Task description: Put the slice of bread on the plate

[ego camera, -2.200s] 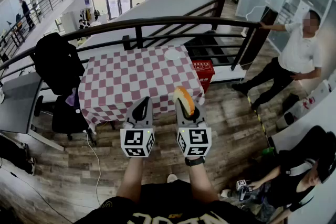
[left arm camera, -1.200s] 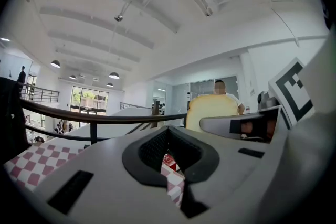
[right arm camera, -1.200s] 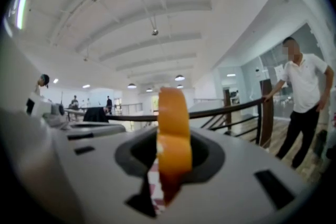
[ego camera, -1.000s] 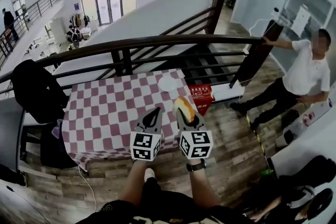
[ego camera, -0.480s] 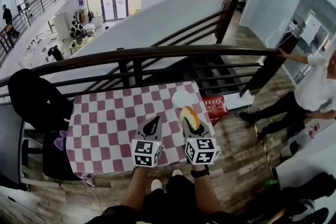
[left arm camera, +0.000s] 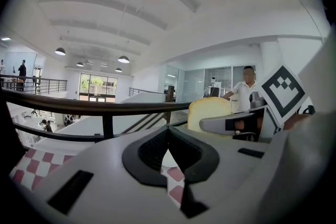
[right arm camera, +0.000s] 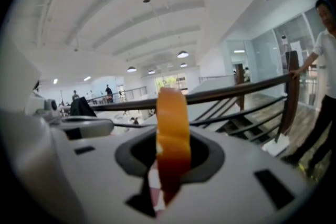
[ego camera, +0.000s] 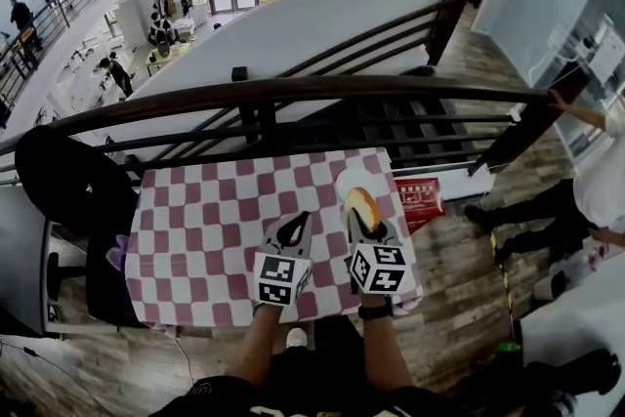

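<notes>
The slice of bread, yellow-crusted, stands on edge between the jaws of my right gripper, which is shut on it. It hovers over the near rim of the white plate at the table's far right. In the right gripper view the bread fills the gap of that gripper. My left gripper hangs beside it over the checked cloth, jaws shut and empty. In the left gripper view the tips of that gripper meet, and the bread shows to the right.
The table wears a red-and-white checked cloth. A dark railing runs right behind it, with stairs beyond. A black chair with a jacket stands at the left, a red box at the right, and a person further right.
Both grippers have moved forward and down over the table's near edge. The bread has come up to the plate. The table now sits closer in the head view.
</notes>
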`<state>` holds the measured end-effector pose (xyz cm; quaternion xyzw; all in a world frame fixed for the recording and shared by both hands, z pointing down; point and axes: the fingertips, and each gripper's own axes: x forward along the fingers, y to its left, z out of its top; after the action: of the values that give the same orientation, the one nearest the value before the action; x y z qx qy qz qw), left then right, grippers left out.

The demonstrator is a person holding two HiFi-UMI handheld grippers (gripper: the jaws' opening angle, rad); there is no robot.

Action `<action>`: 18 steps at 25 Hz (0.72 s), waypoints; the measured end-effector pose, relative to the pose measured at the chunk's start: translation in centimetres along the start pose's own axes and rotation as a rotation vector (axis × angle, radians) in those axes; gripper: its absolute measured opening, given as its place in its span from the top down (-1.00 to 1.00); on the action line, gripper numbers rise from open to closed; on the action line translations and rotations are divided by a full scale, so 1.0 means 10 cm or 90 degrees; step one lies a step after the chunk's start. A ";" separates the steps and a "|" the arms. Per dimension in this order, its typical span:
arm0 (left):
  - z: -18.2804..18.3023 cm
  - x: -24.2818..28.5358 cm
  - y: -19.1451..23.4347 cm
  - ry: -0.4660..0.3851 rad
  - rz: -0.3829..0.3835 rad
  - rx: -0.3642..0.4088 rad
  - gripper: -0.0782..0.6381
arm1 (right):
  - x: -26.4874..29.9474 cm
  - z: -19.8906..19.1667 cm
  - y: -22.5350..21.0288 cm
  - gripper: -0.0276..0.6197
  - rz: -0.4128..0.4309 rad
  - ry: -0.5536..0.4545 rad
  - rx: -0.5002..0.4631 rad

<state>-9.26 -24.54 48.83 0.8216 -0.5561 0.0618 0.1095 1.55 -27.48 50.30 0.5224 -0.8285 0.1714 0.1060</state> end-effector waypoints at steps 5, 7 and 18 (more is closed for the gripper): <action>-0.08 0.50 0.03 0.038 -0.005 0.003 0.73 | 0.44 -0.01 -0.21 0.58 0.015 0.036 0.008; -0.07 0.69 0.06 0.045 -0.004 0.004 0.73 | 0.61 0.01 -0.34 0.58 0.012 0.047 0.013; -0.57 1.46 0.10 0.148 -0.010 -0.024 0.73 | 1.29 -0.46 -1.05 0.58 -0.014 0.153 0.080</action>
<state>-4.65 -36.60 57.73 0.8111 -0.5341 0.1454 0.1888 5.45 -40.47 60.93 0.5125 -0.7919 0.2832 0.1736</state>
